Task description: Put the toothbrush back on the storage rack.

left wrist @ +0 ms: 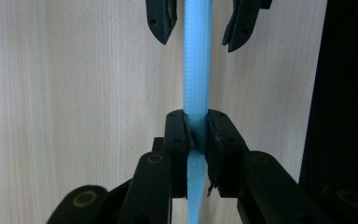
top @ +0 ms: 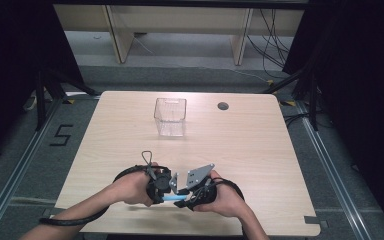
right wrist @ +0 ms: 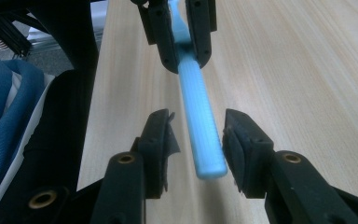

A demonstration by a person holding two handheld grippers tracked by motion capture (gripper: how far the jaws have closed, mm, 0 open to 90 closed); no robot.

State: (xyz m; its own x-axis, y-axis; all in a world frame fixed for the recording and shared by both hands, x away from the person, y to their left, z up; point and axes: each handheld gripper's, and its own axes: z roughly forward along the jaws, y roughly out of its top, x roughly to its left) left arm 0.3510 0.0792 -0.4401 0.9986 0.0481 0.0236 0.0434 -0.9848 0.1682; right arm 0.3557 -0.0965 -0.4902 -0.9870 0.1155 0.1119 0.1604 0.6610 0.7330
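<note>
Gripping a light blue ribbed rod (left wrist: 196, 74) partway along its length, the left claw (left wrist: 196, 135) is pinching it with both jaws pressed flat against its sides, a thinner tail of the same blue piece running back between the jaws toward the camera. Facing it, the right claw (right wrist: 200, 140) is standing apart, its jaws gaping on either side of the rod's blunt free end, neither pad seeming to touch it. The rod's long axis is lying straight from one claw to the other, so it is pointing directly into the right claw's gap; that claw is the nearer one to the free end, and a squeeze there looks like all a handover would need. In the high view both hands are meeting low over the near edge of the tabletop (top: 260, 135), the blue piece bridging the small space between them. Farther out, a clear plastic bin (top: 170, 116) is standing well apart toward the far side, near a round cable hole (top: 223, 106), with bare wood lying open in between and to both sides
</note>
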